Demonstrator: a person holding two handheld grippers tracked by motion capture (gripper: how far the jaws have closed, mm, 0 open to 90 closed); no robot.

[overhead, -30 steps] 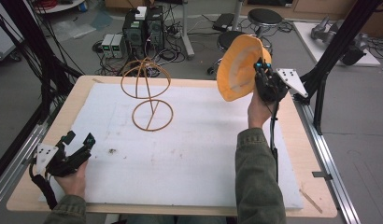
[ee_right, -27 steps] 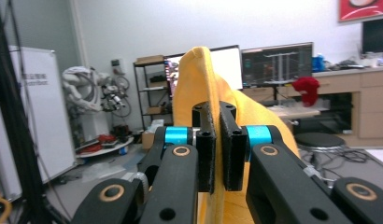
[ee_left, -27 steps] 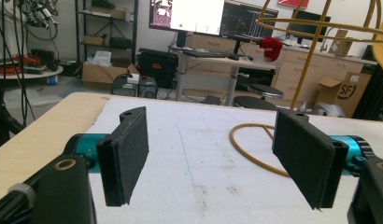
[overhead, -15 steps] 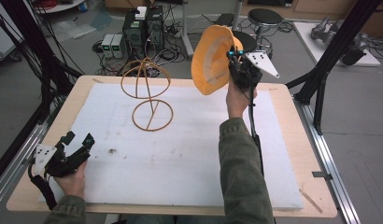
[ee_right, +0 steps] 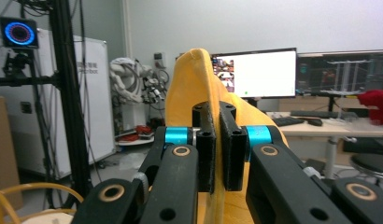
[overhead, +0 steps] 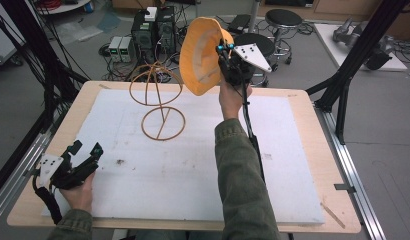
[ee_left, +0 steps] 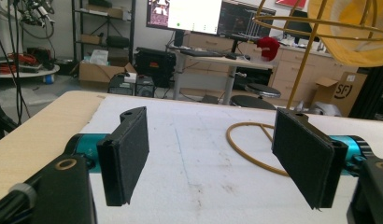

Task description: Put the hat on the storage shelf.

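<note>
1. The left hand-held gripper (overhead: 85, 159) rests on the surface (overhead: 293, 165) near its left edge, jaws spread wide with nothing between them.
2. The wire stand (overhead: 158, 102) rises mid-surface, between both grippers.
3. The right hand-held gripper (overhead: 224, 59), raised, clenches the yellow hat (overhead: 200, 55) just right of the stand's top ring.

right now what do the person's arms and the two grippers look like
Both forearms wear olive-green sleeves. The left gripper and right gripper are black two-jaw tools with flat black pads, turquoise collars and brass-ringed pivots. Each carries a grey three-cornered plate and trails a black cable.
</note>
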